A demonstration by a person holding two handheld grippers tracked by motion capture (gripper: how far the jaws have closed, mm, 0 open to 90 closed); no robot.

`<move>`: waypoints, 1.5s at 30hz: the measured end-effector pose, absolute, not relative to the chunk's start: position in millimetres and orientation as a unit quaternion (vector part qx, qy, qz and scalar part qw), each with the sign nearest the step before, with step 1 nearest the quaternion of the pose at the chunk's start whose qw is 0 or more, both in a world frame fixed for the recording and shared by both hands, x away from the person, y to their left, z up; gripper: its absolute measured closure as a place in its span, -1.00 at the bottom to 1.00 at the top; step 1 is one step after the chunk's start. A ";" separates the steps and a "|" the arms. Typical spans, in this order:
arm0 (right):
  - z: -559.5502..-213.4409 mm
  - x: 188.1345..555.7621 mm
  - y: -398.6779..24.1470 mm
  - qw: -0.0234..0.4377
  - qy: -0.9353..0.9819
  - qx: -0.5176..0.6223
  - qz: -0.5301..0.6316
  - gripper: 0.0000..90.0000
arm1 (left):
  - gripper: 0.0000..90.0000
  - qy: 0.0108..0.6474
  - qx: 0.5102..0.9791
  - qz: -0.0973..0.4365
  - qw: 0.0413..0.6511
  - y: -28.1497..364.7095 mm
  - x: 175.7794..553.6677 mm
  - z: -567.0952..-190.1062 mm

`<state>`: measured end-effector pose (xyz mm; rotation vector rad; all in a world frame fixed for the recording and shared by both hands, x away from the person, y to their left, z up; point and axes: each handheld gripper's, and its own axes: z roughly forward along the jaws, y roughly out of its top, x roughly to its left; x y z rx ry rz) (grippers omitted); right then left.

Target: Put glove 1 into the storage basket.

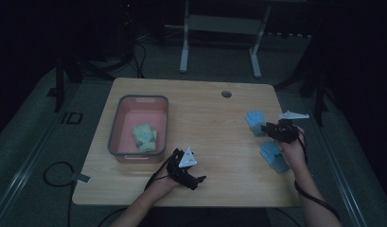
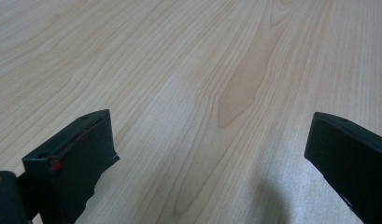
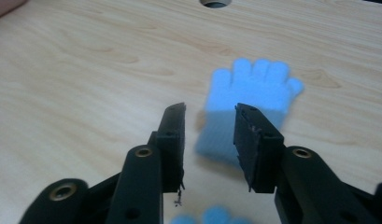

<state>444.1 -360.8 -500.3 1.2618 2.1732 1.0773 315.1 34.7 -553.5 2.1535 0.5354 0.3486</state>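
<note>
Right gripper [image 3: 209,140] hovers at the cuff end of a blue glove [image 3: 247,100] lying flat on the wooden table [image 1: 205,142], its jaws narrowed but not pressing the cloth; whether the cuff sits between them I cannot tell. That glove's long axis runs from cuff near the jaws to fingers pointing away, toward the table's round hole [image 3: 215,3]. A second blue glove [image 1: 275,156] lies nearer the person, just beside that hand. Left gripper [image 1: 184,168] rests with jaws wide over bare wood, near a grey bin [image 1: 116,124] holding yellow-green gloves [image 1: 145,136].
</note>
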 end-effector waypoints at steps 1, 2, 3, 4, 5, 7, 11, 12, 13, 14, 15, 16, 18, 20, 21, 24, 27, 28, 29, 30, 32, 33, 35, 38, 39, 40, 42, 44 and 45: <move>-500.3 444.1 -360.8 0.202 0.778 0.452 0.386 0.42 | -0.96 0.215 0.864 0.140 0.433 34.7 315.1 -553.5; -502.1 454.3 -361.2 0.197 0.779 0.456 0.383 0.42 | -0.96 0.215 0.863 0.141 0.435 35.1 314.9 -553.2; -503.5 459.3 -361.1 0.197 0.780 0.458 0.378 0.42 | -0.96 0.215 0.863 0.140 0.434 35.2 315.1 -553.0; -505.3 464.2 -360.9 0.195 0.781 0.461 0.374 0.41 | -0.96 0.214 0.864 0.140 0.434 35.2 315.0 -552.8; -507.5 469.0 -360.9 0.195 0.782 0.463 0.369 0.41 | -0.96 0.214 0.864 0.140 0.434 35.2 315.0 -552.8; -512.4 478.1 -360.9 0.190 0.781 0.471 0.363 0.39 | -0.96 0.216 0.862 0.141 0.437 36.0 314.6 -552.2; -520.0 489.0 -360.0 0.187 0.782 0.480 0.351 0.35 | -0.96 0.214 0.861 0.142 0.439 36.8 313.8 -551.4; -524.2 494.7 -357.8 0.194 0.787 0.477 0.340 0.31 | -0.96 0.214 0.860 0.143 0.441 37.5 314.2 -551.1; -525.6 497.3 -356.5 0.198 0.789 0.475 0.334 0.30 | -0.96 0.215 0.860 0.141 0.441 37.7 314.8 -551.2; -525.6 497.3 -356.5 0.198 0.789 0.475 0.334 0.30 | -0.96 0.215 0.860 0.141 0.441 37.7 314.8 -551.2; -528.3 502.6 -354.9 0.197 0.792 0.471 0.335 0.29 | -0.96 0.215 0.860 0.139 0.442 37.9 315.4 -551.4; -529.5 505.0 -353.5 0.198 0.795 0.470 0.330 0.29 | -0.96 0.215 0.860 0.139 0.442 37.9 315.4 -551.4; -532.6 509.5 -350.5 0.199 0.800 0.466 0.322 0.28 | -0.96 0.214 0.861 0.142 0.439 37.7 315.8 -552.4; -536.9 512.9 -347.5 0.199 0.805 0.466 0.309 0.28 | -0.96 0.211 0.862 0.145 0.437 37.8 315.7 -552.6; -539.9 513.9 -345.8 0.196 0.809 0.466 0.300 0.29 | -0.96 0.211 0.863 0.144 0.436 37.6 315.6 -552.9; -542.4 513.9 -344.5 0.197 0.808 0.466 0.302 0.30 | -0.96 0.210 0.862 0.145 0.437 37.3 315.3 -552.9; -543.8 513.4 -346.2 0.192 0.800 0.476 0.311 0.40 | -0.96 0.209 0.862 0.146 0.438 36.9 314.8 -552.9; -543.9 513.0 -346.2 0.191 0.798 0.479 0.312 0.49 | -0.96 0.208 0.863 0.146 0.437 36.7 314.6 -553.0; -543.7 512.8 -345.9 0.188 0.796 0.482 0.313 0.56 | -0.96 0.208 0.863 0.146 0.437 36.5 314.5 -553.2; -543.7 512.8 -345.9 0.188 0.796 0.482 0.313 0.56 | -0.96 0.208 0.863 0.146 0.437 36.5 314.5 -553.2; -542.4 512.7 -342.5 0.181 0.794 0.491 0.309 0.78 | -0.96 0.208 0.863 0.147 0.437 36.5 314.6 -553.2; -542.0 512.6 -341.4 0.182 0.795 0.491 0.307 0.81 | -0.96 0.208 0.863 0.149 0.436 36.5 314.7 -553.2; -541.3 512.6 -340.5 0.182 0.796 0.491 0.303 0.82 | -0.96 0.208 0.862 0.152 0.437 36.8 314.3 -553.5; -537.5 511.1 -339.4 0.182 0.791 0.502 0.298 0.90 | -0.96 0.207 0.863 0.153 0.434 36.2 313.3 -553.4; -535.4 509.7 -339.4 0.185 0.788 0.504 0.302 0.93 | -0.96 0.208 0.863 0.152 0.435 36.3 313.3 -553.4; -531.7 507.2 -338.7 0.188 0.785 0.506 0.303 0.94 | -0.96 0.208 0.863 0.152 0.435 36.4 313.3 -553.4; -529.2 505.3 -338.2 0.187 0.783 0.507 0.306 0.94 | -0.96 0.208 0.863 0.153 0.435 36.6 313.5 -553.4; -517.9 496.0 -334.7 0.192 0.779 0.505 0.318 0.94 | -0.96 0.208 0.863 0.153 0.435 36.7 313.8 -553.6; -513.9 492.7 -333.3 0.190 0.778 0.504 0.324 0.95 | -0.96 0.208 0.863 0.152 0.434 36.5 313.8 -553.6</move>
